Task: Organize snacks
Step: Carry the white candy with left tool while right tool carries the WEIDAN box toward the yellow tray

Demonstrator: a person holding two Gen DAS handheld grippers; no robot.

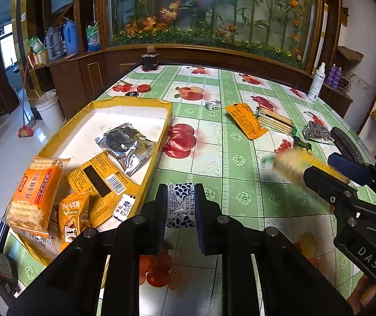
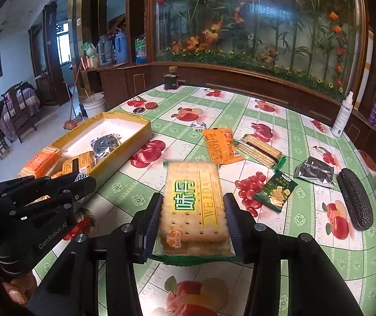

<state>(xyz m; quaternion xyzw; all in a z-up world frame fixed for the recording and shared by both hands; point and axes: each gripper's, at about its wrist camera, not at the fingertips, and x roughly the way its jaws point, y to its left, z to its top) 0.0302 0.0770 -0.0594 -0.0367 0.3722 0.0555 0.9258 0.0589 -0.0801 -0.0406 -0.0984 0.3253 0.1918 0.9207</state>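
Observation:
My left gripper (image 1: 182, 205) is shut on a small blue-and-white candy packet (image 1: 181, 204), held above the table just right of the yellow box (image 1: 124, 101). The box holds orange cracker packs (image 1: 39, 192), an orange packet (image 1: 97, 177) and a silver pouch (image 1: 127, 144). My right gripper (image 2: 193, 210) is shut on a pack of WEIDAN crackers (image 2: 194, 202), held above the table; it shows blurred in the left wrist view (image 1: 293, 168). The left gripper appears at the left of the right wrist view (image 2: 82, 180).
On the fruit-print tablecloth (image 2: 306, 250) lie an orange packet (image 2: 220, 144), a wafer pack (image 2: 260, 151), a green packet (image 2: 276, 191), a silver pouch (image 2: 315, 171), a small candy (image 2: 198, 126) and a black case (image 2: 355, 201). A white spray bottle (image 2: 343, 115) and dark jar (image 2: 171, 80) stand farther back.

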